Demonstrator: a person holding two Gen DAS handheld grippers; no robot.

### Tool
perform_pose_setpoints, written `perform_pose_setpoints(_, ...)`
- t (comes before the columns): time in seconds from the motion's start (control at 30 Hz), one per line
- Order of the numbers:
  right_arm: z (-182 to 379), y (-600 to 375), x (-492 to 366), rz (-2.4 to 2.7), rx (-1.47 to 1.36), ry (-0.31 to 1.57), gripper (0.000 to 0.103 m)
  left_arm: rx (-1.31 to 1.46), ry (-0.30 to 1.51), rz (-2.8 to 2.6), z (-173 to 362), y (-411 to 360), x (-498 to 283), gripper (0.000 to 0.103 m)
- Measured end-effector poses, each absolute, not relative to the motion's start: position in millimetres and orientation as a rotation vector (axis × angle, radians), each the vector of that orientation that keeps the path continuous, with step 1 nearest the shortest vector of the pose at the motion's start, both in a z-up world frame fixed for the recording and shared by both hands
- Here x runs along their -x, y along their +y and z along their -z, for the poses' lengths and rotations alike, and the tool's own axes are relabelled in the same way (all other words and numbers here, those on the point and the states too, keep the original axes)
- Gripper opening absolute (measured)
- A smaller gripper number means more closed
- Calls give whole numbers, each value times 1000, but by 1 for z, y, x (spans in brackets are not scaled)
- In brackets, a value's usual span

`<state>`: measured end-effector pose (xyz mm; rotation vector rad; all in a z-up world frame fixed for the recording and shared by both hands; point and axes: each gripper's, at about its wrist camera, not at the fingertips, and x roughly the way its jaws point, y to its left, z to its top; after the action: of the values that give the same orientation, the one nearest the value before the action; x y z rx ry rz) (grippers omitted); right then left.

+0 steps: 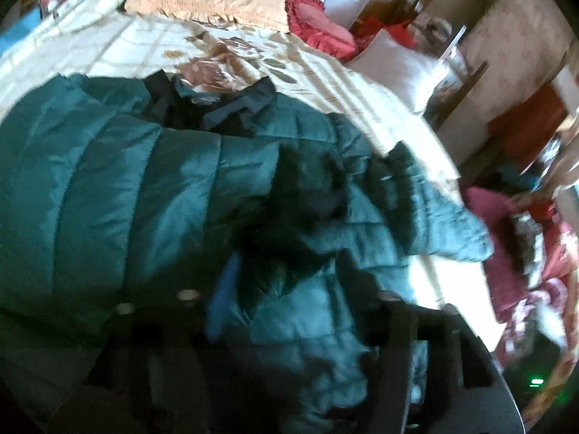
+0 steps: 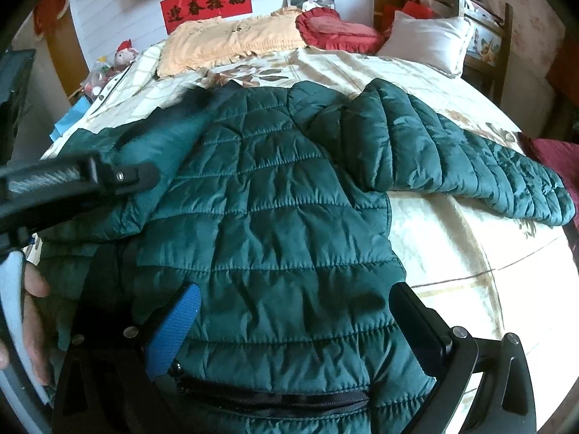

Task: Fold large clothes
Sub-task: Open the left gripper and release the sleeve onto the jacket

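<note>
A dark green quilted puffer jacket (image 2: 275, 195) lies back up on the bed, its right sleeve (image 2: 470, 152) stretched out to the right. My right gripper (image 2: 293, 311) is open, its fingers spread over the jacket's lower part near the hem. My left gripper (image 2: 144, 177) reaches in from the left over the jacket's left side, where a sleeve is folded across the body. In the left wrist view the jacket (image 1: 126, 188) fills the frame and bunched green fabric sits between the fingers of my left gripper (image 1: 286, 311); that view is blurred.
The bed has a cream floral cover (image 2: 452, 253). At its head lie an orange pillow (image 2: 231, 39), a red ruffled cushion (image 2: 336, 29) and a white pillow (image 2: 430, 39). Red bedding (image 1: 506, 253) is piled off the bed's right edge.
</note>
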<state>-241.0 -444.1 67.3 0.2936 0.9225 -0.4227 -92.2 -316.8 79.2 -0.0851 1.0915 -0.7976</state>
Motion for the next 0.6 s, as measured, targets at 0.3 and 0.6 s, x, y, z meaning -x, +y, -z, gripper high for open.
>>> perform_pose_setpoints(0.3, -70, -447, 244, 402, -314, 921, 103, 128, 1056, 752, -114, -272, 83, 66)
perform_pose_setpoints(0.6, -89, -439, 210, 257, -404, 897, 103, -27, 933, 428, -112, -165, 52, 66)
